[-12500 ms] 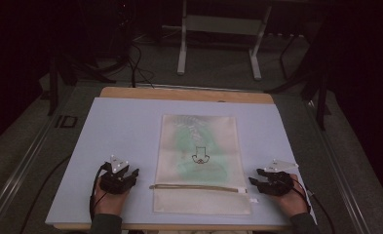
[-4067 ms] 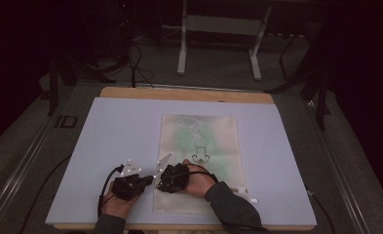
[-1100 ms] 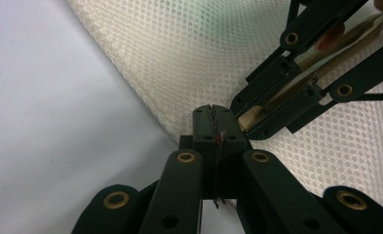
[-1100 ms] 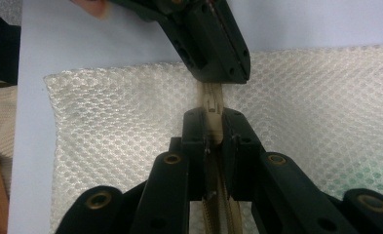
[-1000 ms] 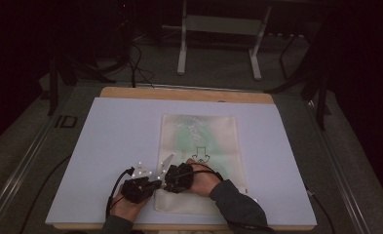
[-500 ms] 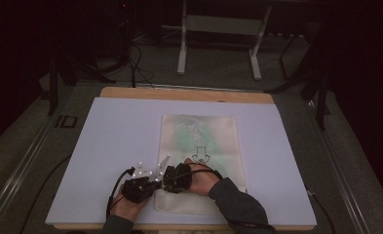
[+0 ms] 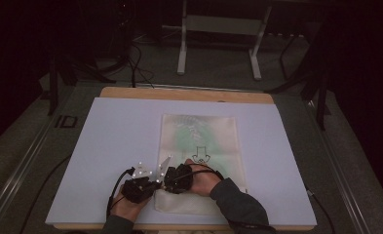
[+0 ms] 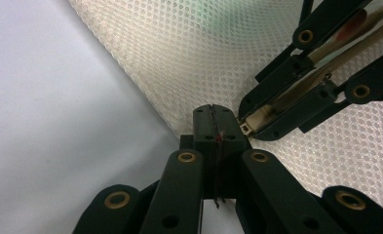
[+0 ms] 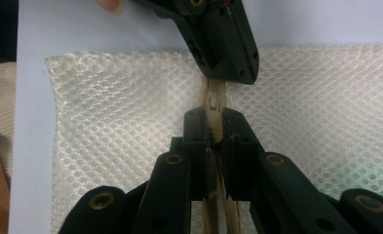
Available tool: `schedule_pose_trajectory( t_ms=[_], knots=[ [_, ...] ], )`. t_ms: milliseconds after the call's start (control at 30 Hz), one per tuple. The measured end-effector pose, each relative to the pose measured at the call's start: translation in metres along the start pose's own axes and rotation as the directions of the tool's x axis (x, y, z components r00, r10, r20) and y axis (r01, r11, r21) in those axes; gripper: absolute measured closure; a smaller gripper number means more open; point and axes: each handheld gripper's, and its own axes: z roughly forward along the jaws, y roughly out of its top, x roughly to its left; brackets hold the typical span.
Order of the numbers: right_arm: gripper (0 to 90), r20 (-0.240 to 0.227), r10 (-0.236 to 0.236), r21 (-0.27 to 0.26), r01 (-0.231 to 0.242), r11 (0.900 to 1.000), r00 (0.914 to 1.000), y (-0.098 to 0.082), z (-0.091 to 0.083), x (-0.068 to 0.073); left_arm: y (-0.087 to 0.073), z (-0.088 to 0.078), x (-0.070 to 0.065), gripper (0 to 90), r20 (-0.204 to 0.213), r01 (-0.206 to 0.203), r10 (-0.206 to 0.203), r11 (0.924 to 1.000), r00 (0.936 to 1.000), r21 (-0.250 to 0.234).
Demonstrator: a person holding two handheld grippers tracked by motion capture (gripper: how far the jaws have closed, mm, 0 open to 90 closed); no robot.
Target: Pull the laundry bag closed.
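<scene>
From the high view, my left gripper (image 7: 154,179) and right gripper (image 7: 172,176) meet at the near left corner of the mesh bag (image 7: 199,141), which lies flat on the bench (image 7: 116,131).

In the left gripper view, my left gripper (image 8: 216,126) is clamped shut on the bag's edge by the zipper's end.

In the right gripper view, my right gripper (image 9: 213,129) pinches the zipper pull (image 9: 212,105). I judge this the unzipping step: next, anchor left, draw right along the zipper.

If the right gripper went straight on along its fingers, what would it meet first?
Most likely the left gripper, clamped on the same zipper strip of the mesh bag just ahead of the right gripper; depth is unclear.
</scene>
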Motion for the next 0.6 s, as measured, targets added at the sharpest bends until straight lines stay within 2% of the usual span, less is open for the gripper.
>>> schedule_pose_trajectory(
  t_ms=[300, 600],
  knots=[
    [82.4, 0.009, -0.010, 0.014, 0.010, 1.000, 0.9999, -0.005, -0.003, 0.003, 0.000, 0.000, 0.000, 89.5, 0.003, 0.003, -0.003, 1.0000, 1.0000, 0.001],
    [82.3, 0.015, -0.006, 0.035, 0.006, 0.999, 0.9999, -0.018, -0.011, 0.005, 0.000, 0.000, 0.000, 89.5, 0.002, 0.002, -0.002, 1.0000, 1.0000, -0.001]
  ],
)
